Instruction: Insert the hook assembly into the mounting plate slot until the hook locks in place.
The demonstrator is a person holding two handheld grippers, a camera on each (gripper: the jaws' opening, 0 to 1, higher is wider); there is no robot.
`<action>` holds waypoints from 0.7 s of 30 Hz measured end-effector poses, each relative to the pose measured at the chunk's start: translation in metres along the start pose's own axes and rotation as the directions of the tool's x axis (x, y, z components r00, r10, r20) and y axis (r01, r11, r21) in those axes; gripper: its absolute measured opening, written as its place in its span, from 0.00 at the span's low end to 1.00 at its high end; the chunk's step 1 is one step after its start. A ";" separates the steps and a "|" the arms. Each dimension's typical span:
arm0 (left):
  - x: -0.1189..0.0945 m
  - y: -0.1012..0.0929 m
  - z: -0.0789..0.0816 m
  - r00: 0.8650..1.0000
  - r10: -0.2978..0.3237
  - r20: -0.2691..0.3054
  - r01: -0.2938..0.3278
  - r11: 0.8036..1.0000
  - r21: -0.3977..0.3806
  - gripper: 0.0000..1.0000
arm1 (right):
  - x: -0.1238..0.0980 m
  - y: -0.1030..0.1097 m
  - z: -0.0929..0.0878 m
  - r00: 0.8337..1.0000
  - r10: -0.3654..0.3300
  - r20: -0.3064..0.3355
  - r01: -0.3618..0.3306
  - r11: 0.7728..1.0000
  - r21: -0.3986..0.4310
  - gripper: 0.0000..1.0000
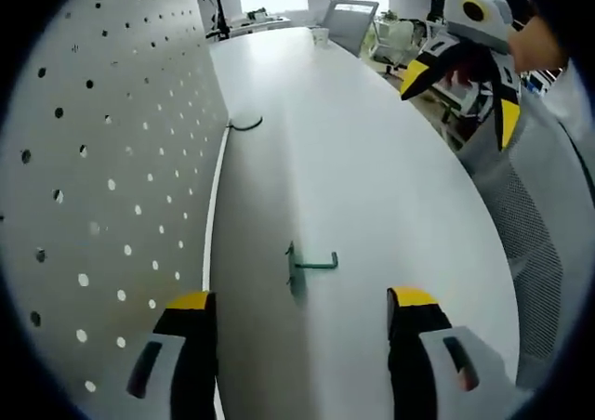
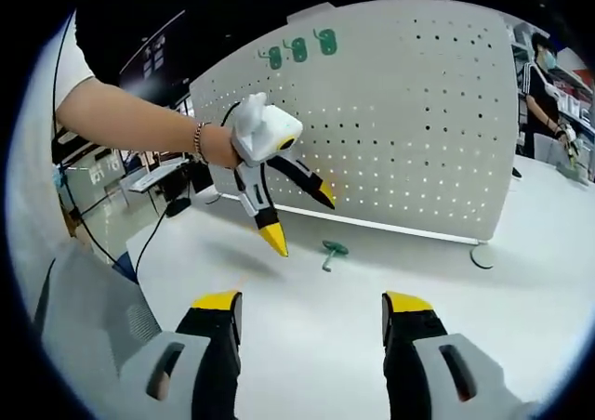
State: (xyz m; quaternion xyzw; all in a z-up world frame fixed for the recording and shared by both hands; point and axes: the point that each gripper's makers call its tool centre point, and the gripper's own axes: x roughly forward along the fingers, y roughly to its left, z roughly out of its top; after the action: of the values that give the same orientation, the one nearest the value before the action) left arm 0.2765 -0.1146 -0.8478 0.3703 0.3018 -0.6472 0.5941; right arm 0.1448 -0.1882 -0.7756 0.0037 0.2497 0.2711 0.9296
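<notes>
Two tongs, both spread and empty.
Green hook (image 1: 307, 266) is seen on the bench (image 1: 372, 178) (near pegboard (image 1: 112, 178)).

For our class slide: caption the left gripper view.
Open left gripper hovers above a green hook on the white table, beside the pegboard.

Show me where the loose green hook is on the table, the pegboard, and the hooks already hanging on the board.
Green hook (image 1: 307, 266), left gripper view, on its flat back plate.
Pegboard (image 2: 418, 113), right gripper view, on its bare perforated face.
Hung hooks (image 2: 299, 48), right gripper view, on the middle one of three.
</notes>
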 end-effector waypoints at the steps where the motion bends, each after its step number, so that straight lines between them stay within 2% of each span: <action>1: 0.002 -0.001 -0.001 1.000 -0.008 -0.007 0.008 1.000 0.000 0.76 | 0.000 0.000 0.000 1.000 0.000 -0.001 0.000 1.000 0.001 0.59; 9: 0.013 -0.003 -0.003 0.999 -0.034 -0.032 0.034 0.999 0.014 0.75 | -0.001 -0.002 -0.003 1.000 -0.002 -0.006 0.002 1.000 0.005 0.59; 14: 0.020 -0.002 -0.011 0.997 -0.046 -0.066 0.047 0.999 0.024 0.73 | -0.003 -0.002 -0.003 1.000 -0.002 -0.008 0.002 1.000 0.002 0.58; 21: 0.027 -0.002 -0.009 0.996 -0.049 -0.075 0.051 0.998 0.025 0.73 | -0.005 -0.007 -0.004 1.000 -0.018 0.003 0.018 1.000 0.017 0.58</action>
State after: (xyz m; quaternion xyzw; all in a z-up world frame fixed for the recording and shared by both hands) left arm 0.2750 -0.1221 -0.8755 0.3944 0.3243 -0.6514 0.5612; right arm 0.1425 -0.1972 -0.7773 0.0098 0.2505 0.2605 0.9323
